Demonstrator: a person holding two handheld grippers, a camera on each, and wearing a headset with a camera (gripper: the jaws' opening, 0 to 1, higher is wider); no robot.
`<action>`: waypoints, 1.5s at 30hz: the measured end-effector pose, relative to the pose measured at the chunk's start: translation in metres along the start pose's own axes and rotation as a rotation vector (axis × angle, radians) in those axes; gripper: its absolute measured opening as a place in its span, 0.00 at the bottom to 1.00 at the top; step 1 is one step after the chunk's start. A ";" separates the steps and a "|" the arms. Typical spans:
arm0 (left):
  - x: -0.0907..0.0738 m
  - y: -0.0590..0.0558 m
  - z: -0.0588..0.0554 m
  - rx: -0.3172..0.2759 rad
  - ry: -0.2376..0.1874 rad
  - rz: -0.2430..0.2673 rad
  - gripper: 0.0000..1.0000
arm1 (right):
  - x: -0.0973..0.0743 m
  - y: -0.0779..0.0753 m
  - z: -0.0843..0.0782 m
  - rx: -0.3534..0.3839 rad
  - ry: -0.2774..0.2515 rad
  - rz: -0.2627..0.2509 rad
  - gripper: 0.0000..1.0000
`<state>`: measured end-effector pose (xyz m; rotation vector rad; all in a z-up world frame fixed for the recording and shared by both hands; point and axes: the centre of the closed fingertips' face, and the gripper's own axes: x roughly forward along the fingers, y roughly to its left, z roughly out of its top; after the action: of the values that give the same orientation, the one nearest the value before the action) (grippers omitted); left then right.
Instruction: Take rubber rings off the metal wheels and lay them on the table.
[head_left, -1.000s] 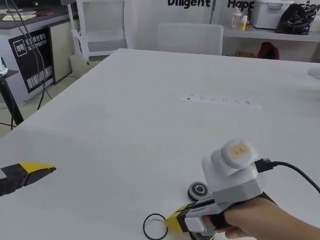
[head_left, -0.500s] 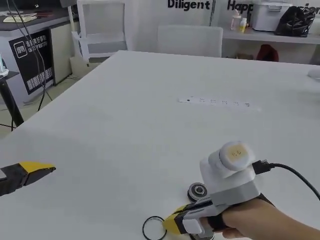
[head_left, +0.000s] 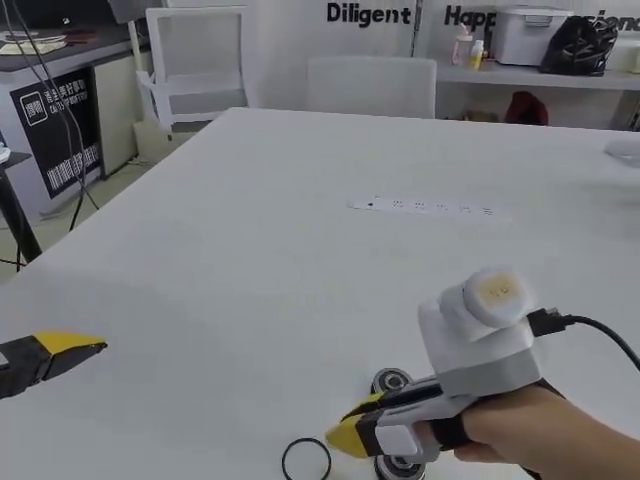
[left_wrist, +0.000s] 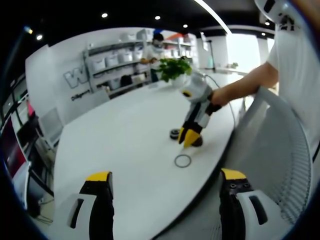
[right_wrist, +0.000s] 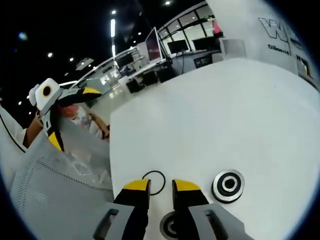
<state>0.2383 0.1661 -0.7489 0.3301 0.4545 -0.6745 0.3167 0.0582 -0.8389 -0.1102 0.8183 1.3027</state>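
White tabletop (head_left: 300, 250), shelving and a lettered wall behind it.

- Rubber ring (head_left: 306, 460): one, loose and flat, close to the near edge of the tabletop, just beside the right gripper (right_wrist: 161, 186).
- Far wheel (right_wrist: 228, 185): metal, set a little further in from the near edge. Its dark outer band suggests the ring is on.
- Near wheel (head_left: 400, 467): at the near edge, partly under the right gripper's body. Whether it carries a ring cannot be told.
- Right gripper: jaws almost together with a narrow gap, nothing held.
- Left gripper (left_wrist: 165, 175): jaws spread wide, empty, off the near left edge.
- Step: one ring laid down, next wheel pending. The next move probably calls for pinching a ring's lip while the left gripper steadies that wheel.
- Wall lettering (head_left: 368, 13): "Diligent", then "Happ…", cut off.
- Barcode panel (head_left: 60, 115): characters too small to read.
- Power strip (head_left: 430, 207): no legible marking.
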 end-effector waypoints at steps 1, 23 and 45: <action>0.000 0.000 0.000 0.002 0.002 -0.001 0.89 | -0.003 0.001 0.003 -0.002 -0.008 0.001 0.16; -0.001 0.001 -0.001 0.024 0.020 -0.014 0.90 | -0.086 0.029 0.055 -0.232 -0.253 -0.027 0.30; 0.008 0.001 0.003 0.053 0.036 -0.058 0.89 | -0.133 0.014 0.025 -0.165 -0.397 -0.154 0.38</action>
<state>0.2454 0.1612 -0.7502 0.3807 0.4826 -0.7392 0.3118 -0.0324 -0.7376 -0.0413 0.3569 1.1930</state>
